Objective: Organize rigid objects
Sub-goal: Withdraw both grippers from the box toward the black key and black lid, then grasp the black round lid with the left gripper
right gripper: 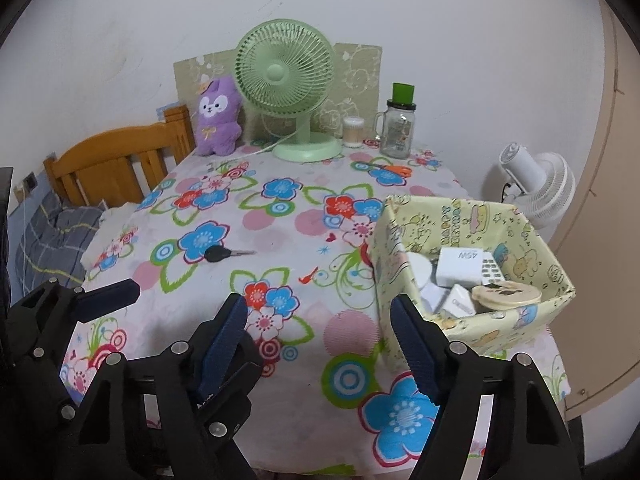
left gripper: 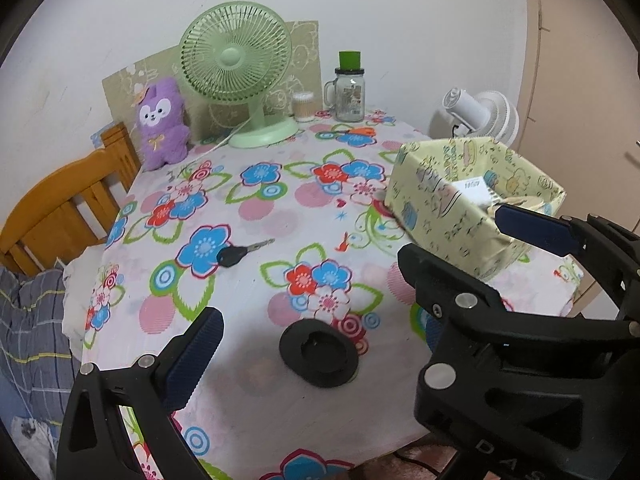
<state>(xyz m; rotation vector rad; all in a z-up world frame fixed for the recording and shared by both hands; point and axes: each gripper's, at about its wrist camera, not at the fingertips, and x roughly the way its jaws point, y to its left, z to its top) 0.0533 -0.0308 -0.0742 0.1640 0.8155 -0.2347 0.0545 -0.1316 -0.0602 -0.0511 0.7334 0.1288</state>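
Note:
A black oval disc (left gripper: 320, 354) lies on the flowered tablecloth (left gripper: 256, 208) near the front edge. My left gripper (left gripper: 320, 324) stands open around it, with its pads clear of the disc. A black-headed key (left gripper: 240, 254) (right gripper: 224, 255) lies further back on the left. A yellow patterned box (left gripper: 440, 208) (right gripper: 500, 332) at the right holds white chargers (right gripper: 458, 266), a remote and a round beige item. My right gripper (right gripper: 318, 308) is open with nothing between its fingers, just left of the box. The disc is hidden in the right wrist view.
At the back stand a green fan (right gripper: 288, 92), a purple plush (right gripper: 218, 116), a glass jar (right gripper: 398, 130) and a swab tub (right gripper: 354, 132). Orange scissors (right gripper: 394, 169) lie nearby. A wooden bedframe (right gripper: 120, 156) is left of the table and a white fan (right gripper: 536, 184) right.

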